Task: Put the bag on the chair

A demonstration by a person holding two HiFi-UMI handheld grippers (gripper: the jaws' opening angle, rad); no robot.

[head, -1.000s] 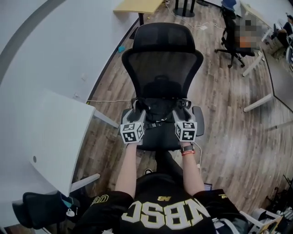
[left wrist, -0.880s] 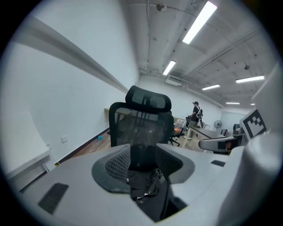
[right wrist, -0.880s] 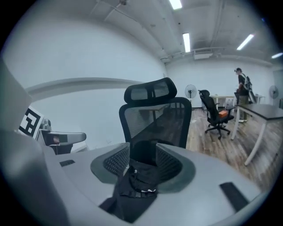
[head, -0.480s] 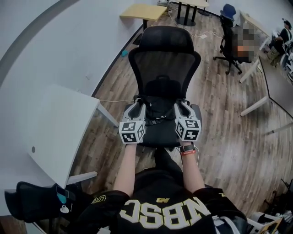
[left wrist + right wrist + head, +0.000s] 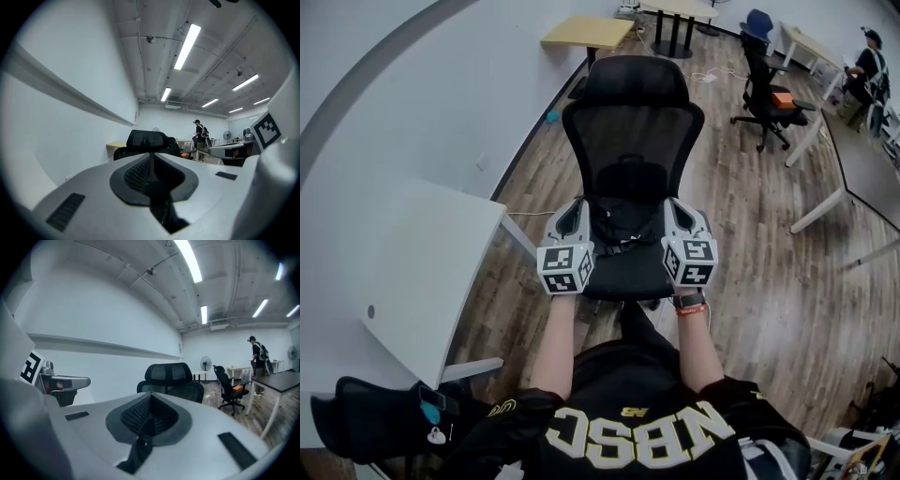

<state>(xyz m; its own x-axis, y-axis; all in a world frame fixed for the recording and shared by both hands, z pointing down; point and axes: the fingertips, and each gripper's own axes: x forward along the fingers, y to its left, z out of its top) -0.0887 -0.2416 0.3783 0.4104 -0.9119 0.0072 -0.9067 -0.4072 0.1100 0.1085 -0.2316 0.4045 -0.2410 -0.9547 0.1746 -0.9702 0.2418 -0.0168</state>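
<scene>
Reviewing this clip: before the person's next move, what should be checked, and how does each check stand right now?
1. Bag lies on the chair seat: ok.
2. Bag inside the seat's front edge: ok.
3. Left gripper jaws together, having just been closing: ok.
4. Right gripper jaws together, having just been closing: ok.
5. No strap caught in either gripper: cannot tell; a dark strip shows low between each pair of jaws.
6. Table stands apart from the chair: ok.

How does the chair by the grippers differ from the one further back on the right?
The near chair carries the black bag on its seat; the far chair carries something orange. The near chair faces the person; the far chair faces the head view's right. Both are black office chairs.
</scene>
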